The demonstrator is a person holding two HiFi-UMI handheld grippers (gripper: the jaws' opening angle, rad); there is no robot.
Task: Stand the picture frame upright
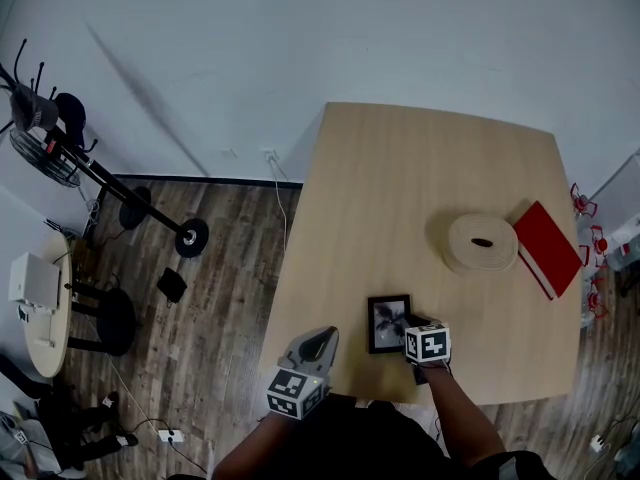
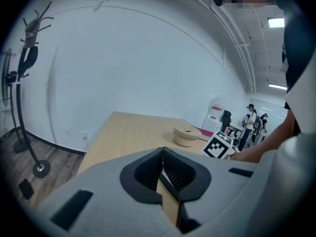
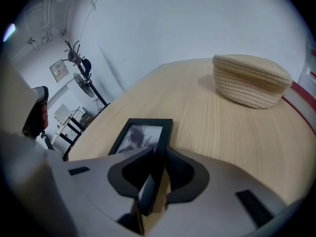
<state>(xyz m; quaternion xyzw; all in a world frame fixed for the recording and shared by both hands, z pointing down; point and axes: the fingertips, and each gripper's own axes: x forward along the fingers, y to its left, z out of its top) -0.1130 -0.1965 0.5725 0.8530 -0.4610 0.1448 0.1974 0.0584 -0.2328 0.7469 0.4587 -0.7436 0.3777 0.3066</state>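
A small black picture frame [image 1: 388, 323] with a dark photo lies flat near the front edge of the wooden table [image 1: 400, 188]. My right gripper [image 1: 409, 328] reaches in from its right side. In the right gripper view the frame's [image 3: 140, 135] right border runs between the pads, and the right gripper [image 3: 158, 154] is shut on that border. My left gripper [image 1: 318, 343] hovers at the table's front left edge, apart from the frame. Its pads meet at the tips in the left gripper view, so the left gripper [image 2: 162, 154] is shut with nothing in it.
A round woven straw lid or hat [image 1: 481, 242] sits at the table's right, with a red book [image 1: 547, 248] just beyond it by the right edge. To the left, on the wooden floor, stand a coat stand [image 1: 90, 168] and a small round side table [image 1: 45, 303].
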